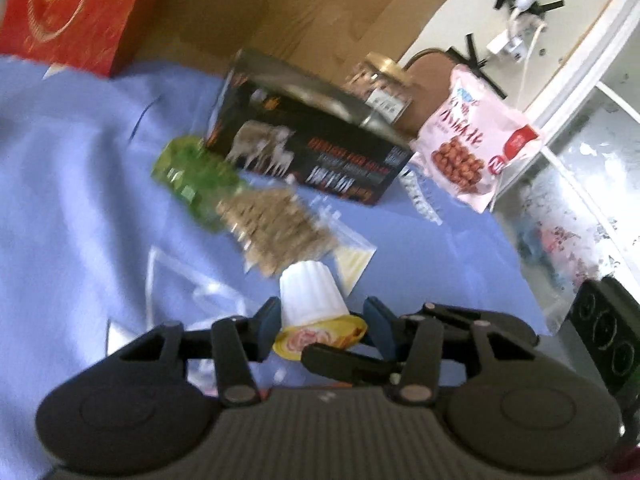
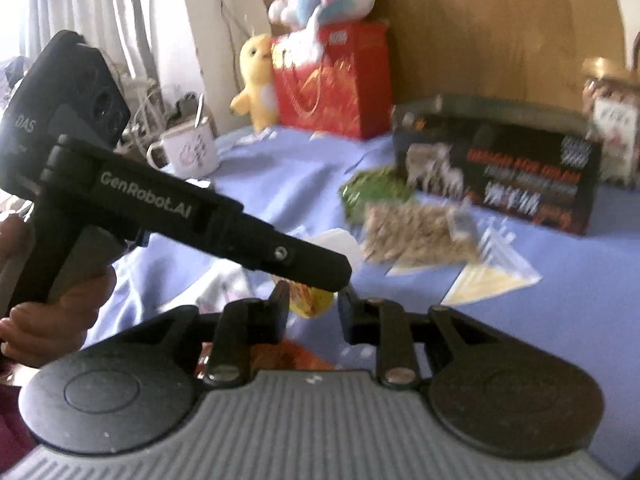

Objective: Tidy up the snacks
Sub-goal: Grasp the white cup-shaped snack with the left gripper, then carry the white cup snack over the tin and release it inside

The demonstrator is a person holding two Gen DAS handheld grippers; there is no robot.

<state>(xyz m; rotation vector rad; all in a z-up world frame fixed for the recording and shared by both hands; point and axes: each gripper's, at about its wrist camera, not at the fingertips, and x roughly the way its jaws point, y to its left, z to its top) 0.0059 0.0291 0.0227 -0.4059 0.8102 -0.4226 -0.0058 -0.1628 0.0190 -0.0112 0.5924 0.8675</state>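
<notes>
1. The left gripper [image 1: 322,322] is standing with its jaws apart around a small jelly cup [image 1: 310,298]; the cup is lying on its side between the pads on the blue cloth [image 1: 80,200], and I cannot see the pads pressing on it.
2. The right gripper [image 2: 314,306] is narrowed around the yellow rim of the same cup, but the other tool is hiding the contact, so I cannot tell whether it is clamping.
3. The cup is looking light, with thin ribbed plastic walls and a foil lid, so it is probably slippery and easy to crush.
4. Taking it gently across the ribbed body, away from the lid, is seeming safest.
5. Beyond the fingertips, a seed bag [image 1: 276,226] and a black box [image 1: 312,148] are lying.
</notes>
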